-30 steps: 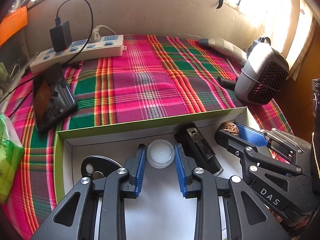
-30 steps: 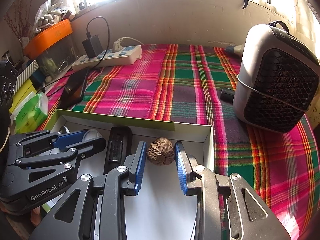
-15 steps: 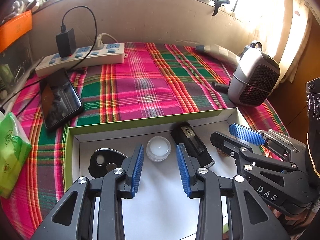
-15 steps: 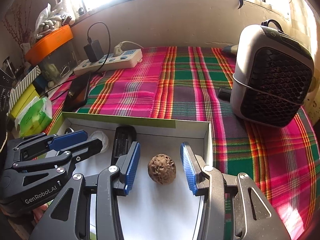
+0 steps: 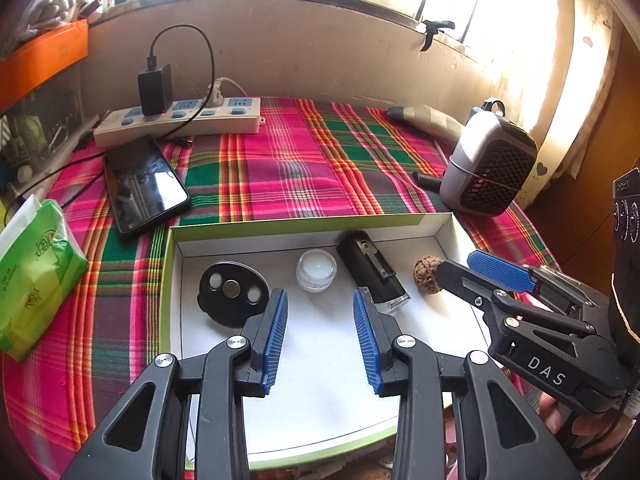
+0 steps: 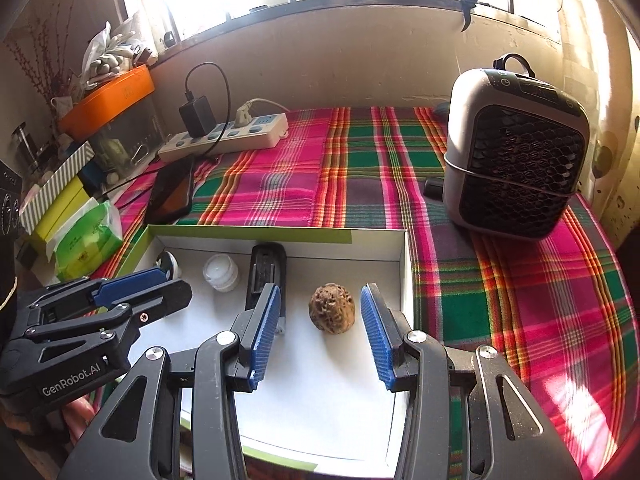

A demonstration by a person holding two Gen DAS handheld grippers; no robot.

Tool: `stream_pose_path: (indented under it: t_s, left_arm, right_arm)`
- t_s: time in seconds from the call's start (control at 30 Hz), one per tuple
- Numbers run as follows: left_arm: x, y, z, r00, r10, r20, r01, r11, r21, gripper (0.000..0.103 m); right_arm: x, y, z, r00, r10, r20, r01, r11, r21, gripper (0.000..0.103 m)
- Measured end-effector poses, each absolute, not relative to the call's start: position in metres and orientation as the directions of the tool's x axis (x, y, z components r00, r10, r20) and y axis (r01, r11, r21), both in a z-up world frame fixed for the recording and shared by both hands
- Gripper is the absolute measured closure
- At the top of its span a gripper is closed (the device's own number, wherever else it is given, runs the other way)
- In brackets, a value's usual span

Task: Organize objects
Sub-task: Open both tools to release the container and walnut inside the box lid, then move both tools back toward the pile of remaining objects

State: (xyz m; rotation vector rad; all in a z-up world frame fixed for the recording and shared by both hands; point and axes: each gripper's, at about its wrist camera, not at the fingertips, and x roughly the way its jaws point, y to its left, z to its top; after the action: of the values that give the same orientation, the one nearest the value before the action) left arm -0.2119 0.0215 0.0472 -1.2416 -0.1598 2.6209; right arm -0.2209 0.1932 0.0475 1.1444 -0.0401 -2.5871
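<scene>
Your left gripper (image 5: 320, 336) stands spread and empty, its jaws just opened off the small jar (image 5: 316, 270); the jar sits in the white box (image 5: 400, 412), likely tidied there; your right gripper (image 6: 316, 336), jaws likewise just opened, flanks the walnut (image 6: 332, 309) without touching; the box's near edge is cut off.

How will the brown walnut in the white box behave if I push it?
The walnut looks rounded, so it would probably roll across the smooth floor of the box. Its rough, wrinkled shell likely grips well. It seems hard and light.
</scene>
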Motion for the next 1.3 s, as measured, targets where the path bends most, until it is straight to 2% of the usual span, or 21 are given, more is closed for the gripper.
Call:
stream_pose_path:
  t_s: [0.73, 0.87, 1.3]
  left_arm:
    - [-0.145, -0.002, 0.049, -0.642, 0.273, -0.717, -0.134, -0.96, -0.245, 0.071]
    - [-0.131, -0.006, 0.047, -0.672, 0.224, -0.706, -0.11, -0.973, -0.204, 0.071]
    - [-0.105, -0.018, 0.031, -0.65, 0.259, -0.714, -0.107, -0.962, -0.252, 0.071]
  right_arm:
    - [-0.15, 0.193, 0.054, -0.668, -0.304, -0.679, 0.266, -0.95, 0.164, 0.059]
    - [-0.137, 0.194, 0.051, -0.666, -0.314, -0.677, 0.268, -0.947, 0.176, 0.059]
    - [-0.098, 0.19, 0.04, -0.65, -0.324, -0.687, 0.281, -0.943, 0.178, 0.059]
